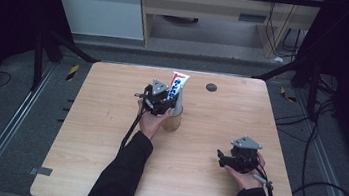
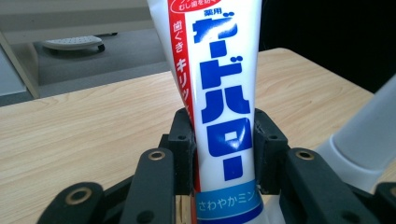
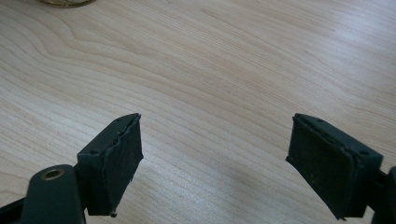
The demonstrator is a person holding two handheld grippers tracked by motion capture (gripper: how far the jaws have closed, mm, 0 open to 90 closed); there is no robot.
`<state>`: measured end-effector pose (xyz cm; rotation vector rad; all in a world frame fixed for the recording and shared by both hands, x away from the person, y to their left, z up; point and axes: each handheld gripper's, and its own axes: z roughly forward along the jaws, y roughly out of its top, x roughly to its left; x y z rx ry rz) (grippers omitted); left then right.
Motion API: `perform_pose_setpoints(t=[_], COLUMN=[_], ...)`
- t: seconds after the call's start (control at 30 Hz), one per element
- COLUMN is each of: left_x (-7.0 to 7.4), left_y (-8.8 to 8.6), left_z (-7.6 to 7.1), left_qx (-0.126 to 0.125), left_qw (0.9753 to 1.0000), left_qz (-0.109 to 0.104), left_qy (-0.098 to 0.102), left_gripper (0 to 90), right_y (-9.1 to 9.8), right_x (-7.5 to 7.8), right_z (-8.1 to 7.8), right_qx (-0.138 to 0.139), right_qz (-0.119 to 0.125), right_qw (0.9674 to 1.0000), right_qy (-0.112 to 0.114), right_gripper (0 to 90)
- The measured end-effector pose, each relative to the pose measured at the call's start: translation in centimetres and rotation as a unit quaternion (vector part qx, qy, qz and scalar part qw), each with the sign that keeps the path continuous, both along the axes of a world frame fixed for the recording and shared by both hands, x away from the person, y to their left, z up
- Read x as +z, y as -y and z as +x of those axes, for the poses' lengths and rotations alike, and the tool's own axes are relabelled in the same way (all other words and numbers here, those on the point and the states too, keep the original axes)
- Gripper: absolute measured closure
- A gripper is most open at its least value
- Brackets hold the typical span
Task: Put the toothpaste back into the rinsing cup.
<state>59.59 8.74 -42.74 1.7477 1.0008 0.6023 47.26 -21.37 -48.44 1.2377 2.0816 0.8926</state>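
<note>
Toothpaste tube [image 1: 180, 82]: seen upright just above the centre of the high view, standing in a clear cup [image 1: 173, 119] on the wooden table [image 1: 97, 134].
Left gripper view: blue Japanese lettering and a red stripe are shown on the white tube.
Left gripper [image 1: 158, 97]: pads are seen against the tube's sides, gripping it.
Right gripper [image 1: 242, 155]: held at lower right; jaws are spread wide over bare wood.
</note>
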Motion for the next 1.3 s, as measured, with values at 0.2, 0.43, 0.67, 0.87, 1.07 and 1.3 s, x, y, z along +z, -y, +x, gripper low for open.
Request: perform_pose_setpoints(t=[0.2, 0.43, 0.67, 0.87, 1.07, 1.3], left_x=[0.1, 0.2, 0.0, -0.2, 0.5, 1.1], left_y=[-0.4, -0.9, -1.6, -1.7, -2.6, -4.1], left_z=[-0.3, -0.7, -1.1, -1.9, -2.8, -4.5], left_qx=[-0.004, -0.016, -0.023, -0.037, -0.039, -0.05], left_qw=[1.0, 0.9998, 0.9989, 0.9975, 0.9978, 0.9969], left_qz=[0.004, 0.008, 0.031, 0.056, 0.053, 0.06], left_qy=[-0.002, -0.01, -0.028, -0.021, -0.012, -0.01], left_gripper=[63.0, 60.0, 54.1, 52.6, 44.3, 39.3], right_y=[0.0, -0.1, -0.2, -0.2, -0.2, -0.2], right_x=[0.0, 0.0, 0.0, 0.0, 0.1, 0.1], right_z=[0.0, 0.0, 0.0, 0.0, -0.1, -0.1], right_qx=[-0.001, 0.001, 0.001, 0.001, 0.0, -0.002], right_qz=[0.001, -0.002, -0.002, -0.002, -0.002, -0.001], right_qw=[1.0, 1.0, 1.0, 1.0, 1.0, 1.0], right_qy=[0.001, 0.001, -0.001, 0.001, 0.001, 0.001], right_gripper=[17.6, 17.4, 17.4, 17.4, 17.2, 17.0])
